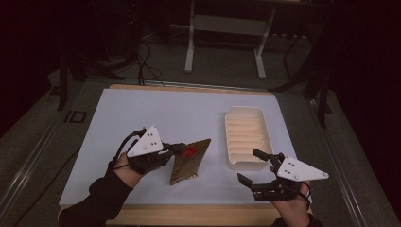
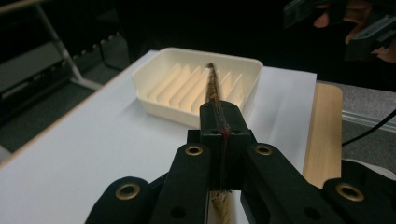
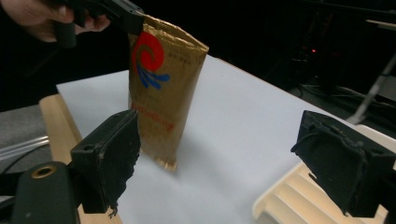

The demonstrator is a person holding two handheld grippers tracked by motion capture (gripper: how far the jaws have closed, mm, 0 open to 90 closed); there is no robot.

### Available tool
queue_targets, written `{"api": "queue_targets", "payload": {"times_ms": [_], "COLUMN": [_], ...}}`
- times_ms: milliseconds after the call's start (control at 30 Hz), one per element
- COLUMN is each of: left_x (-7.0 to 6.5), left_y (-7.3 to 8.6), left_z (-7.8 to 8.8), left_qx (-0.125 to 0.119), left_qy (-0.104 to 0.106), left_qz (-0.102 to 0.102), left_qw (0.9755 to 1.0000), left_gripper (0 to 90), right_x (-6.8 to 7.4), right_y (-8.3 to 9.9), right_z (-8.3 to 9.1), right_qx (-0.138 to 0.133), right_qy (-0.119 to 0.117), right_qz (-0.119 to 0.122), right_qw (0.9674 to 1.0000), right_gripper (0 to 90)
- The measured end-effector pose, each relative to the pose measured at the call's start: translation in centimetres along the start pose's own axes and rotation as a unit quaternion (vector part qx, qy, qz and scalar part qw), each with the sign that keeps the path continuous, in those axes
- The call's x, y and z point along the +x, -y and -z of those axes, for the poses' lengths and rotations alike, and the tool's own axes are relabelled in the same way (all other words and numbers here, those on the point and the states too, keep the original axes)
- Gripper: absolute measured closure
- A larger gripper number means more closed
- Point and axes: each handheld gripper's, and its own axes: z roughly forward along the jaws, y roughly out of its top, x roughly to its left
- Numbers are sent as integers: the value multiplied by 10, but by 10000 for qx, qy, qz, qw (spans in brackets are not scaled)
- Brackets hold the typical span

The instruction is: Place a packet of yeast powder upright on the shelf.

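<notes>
A gold foil packet (image 1: pixel 190 160) with a red and blue swirl logo hangs over the white table cover, lifted by its top edge. My left gripper (image 1: pixel 177 149) is shut on that edge; in the left gripper view the thin packet edge (image 2: pixel 213 84) runs out from between the closed jaws. In the right gripper view the packet (image 3: pixel 161 88) hangs upright with its lower end near the table. A cream ribbed tray (image 1: pixel 246 137) lies to the right of the packet. My right gripper (image 1: pixel 249 165) stands open near the tray's near end, with nothing between its fingers (image 3: pixel 112 158).
A white sheet (image 1: pixel 151 118) covers the wooden table, whose bare edge (image 1: pixel 189 215) shows at the front. Beyond the table stand a metal frame (image 1: pixel 227 28) and cables on a dark floor. The tray (image 2: pixel 196 84) lies ahead of the left gripper.
</notes>
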Motion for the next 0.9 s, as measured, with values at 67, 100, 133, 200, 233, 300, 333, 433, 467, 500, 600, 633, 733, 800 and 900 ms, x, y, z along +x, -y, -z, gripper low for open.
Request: {"api": "queue_targets", "payload": {"times_ms": [67,100,133,200,233,300,333,433,467,500,600,633,733,800,900], "left_x": [-2,-3,-4,-5,-6,-7,-8,-9,-9,-10,-11,-11,-12,-13,-15], "left_y": [-2,-3,-4,-7,-9,-12,-13,-17,-18,-19,-22,-22,-24,-24,-25], "left_z": [-1,-1,-2,-3,-3,-4,-4,-6,-7,-7,-8,-8,-9,-10,-12], "left_qx": [-60,-88,-131,-186,-212,-260,-284,-305,-307,-316,-368,-375,-404,-415,-448], "left_qy": [62,126,130,269,264,371,355,408,422,412,473,490,529,545,574], "left_qz": [-58,-83,-103,-158,-186,-259,-272,-281,-295,-301,-301,-288,-267,-285,-273], "left_qw": [9999,9998,9998,9993,9993,9986,9986,9983,9982,9982,9977,9977,9974,9972,9970], "left_gripper": [900,900,900,900,900,900,900,900,900,900,900,900,900,900,900], "right_x": [0,-1,-1,-1,-1,0,0,0,0,0,-2,-2,-2,0,3], "right_y": [-4,-5,-7,-11,-12,-16,-19,-22,-24,-25,-27,-27,-27,-28,-29], "right_z": [-3,-4,-6,-10,-12,-17,-21,-25,-27,-29,-36,-38,-44,-47,-53], "right_qx": [9,-21,-19,-16,-16,-3,-13,-12,4,44,125,145,214,212,304], "right_qy": [-65,-100,-162,-192,-225,-284,-339,-422,-439,-481,-579,-629,-801,-879,-1038], "right_qz": [24,3,2,67,62,70,102,89,89,89,87,65,63,94,148], "right_qw": [10000,9999,9999,9998,9997,9996,9994,9991,9990,9988,9982,9979,9965,9959,9940], "right_gripper": [145,152,169,169,169,169,187,187,207,218,259,303,340,371,449]}}
